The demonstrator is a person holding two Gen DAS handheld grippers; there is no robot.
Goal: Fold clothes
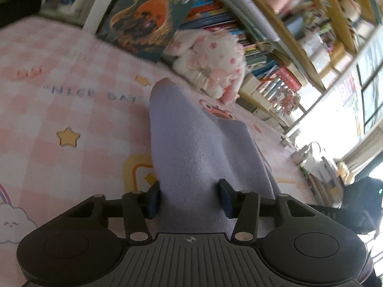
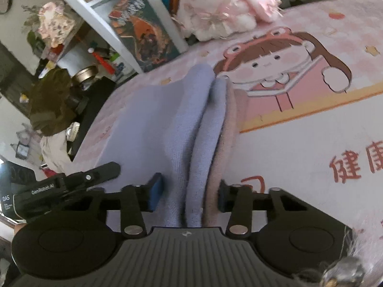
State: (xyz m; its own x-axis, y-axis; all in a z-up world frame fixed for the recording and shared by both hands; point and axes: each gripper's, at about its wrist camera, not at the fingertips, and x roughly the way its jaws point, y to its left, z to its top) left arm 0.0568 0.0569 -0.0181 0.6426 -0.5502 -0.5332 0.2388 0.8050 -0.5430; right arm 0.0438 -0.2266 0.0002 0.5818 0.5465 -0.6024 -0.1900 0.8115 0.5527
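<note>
In the left wrist view, the left hand-held gripper (image 1: 190, 198) sits at the bottom centre of the frame, its two blue-padded fingers (image 1: 225, 197) pressed against either side of a lavender knit garment (image 1: 196, 148). The garment runs from between the fingers up toward the middle of the frame, ending in a rounded tip, and it lies over a pink checked mat (image 1: 59, 110) printed with stars, a cloud and the words "NICE DAY". Beyond the tip, in the upper centre, sits a white and pink plush toy (image 1: 213, 59), with a large picture book (image 1: 148, 16) leaning to its left and bookshelves (image 1: 287, 47) filling the upper right.

In the right wrist view, the right hand-held gripper (image 2: 189, 195) at the bottom centre clamps a bunched stack of the same cloth: lavender layers with a pinkish layer on the right edge, possibly an inner side, though the blur makes that unclear. The left gripper's black body pokes in from the lower left, resting at the cloth's edge. A cartoon girl is printed on the mat in the upper right.
</note>
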